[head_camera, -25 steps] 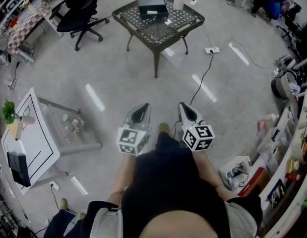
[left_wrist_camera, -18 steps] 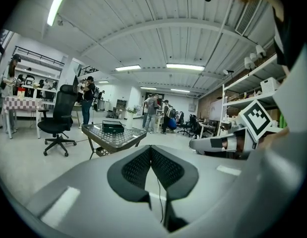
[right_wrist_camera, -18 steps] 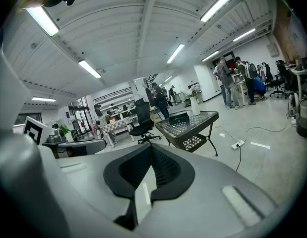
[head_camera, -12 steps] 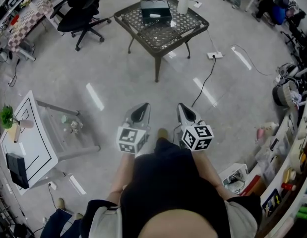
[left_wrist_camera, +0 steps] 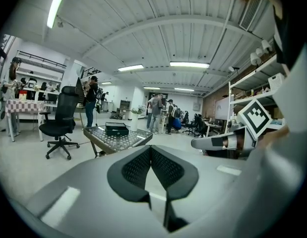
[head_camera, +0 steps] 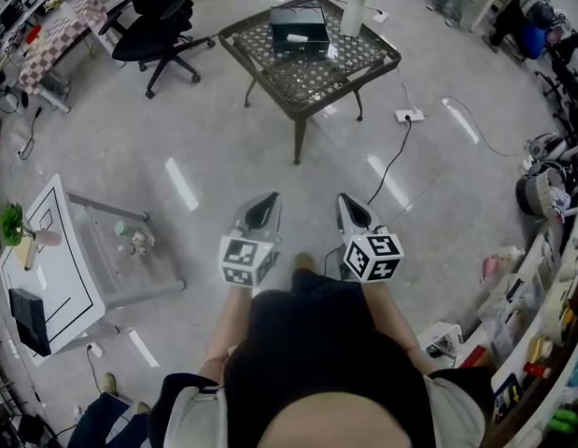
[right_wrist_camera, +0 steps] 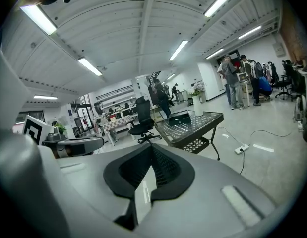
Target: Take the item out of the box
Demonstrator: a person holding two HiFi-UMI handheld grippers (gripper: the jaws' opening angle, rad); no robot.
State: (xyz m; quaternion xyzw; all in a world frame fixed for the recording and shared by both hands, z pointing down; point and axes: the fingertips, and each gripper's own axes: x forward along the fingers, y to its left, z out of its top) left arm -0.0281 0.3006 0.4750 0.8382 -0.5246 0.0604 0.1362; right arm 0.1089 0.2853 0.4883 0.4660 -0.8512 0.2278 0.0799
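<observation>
Box (head_camera: 301, 28) is sitting unreached on the tabletop (head_camera: 317, 71); left gripper (head_camera: 263, 205) and right gripper (head_camera: 352, 203) are pressing fingers together, empty; removal pending.

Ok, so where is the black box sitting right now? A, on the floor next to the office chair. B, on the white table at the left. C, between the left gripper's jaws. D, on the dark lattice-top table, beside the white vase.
D: in the head view the black box rests on top of the dark lattice-top table, with the white vase standing close beside it on the same top.
</observation>
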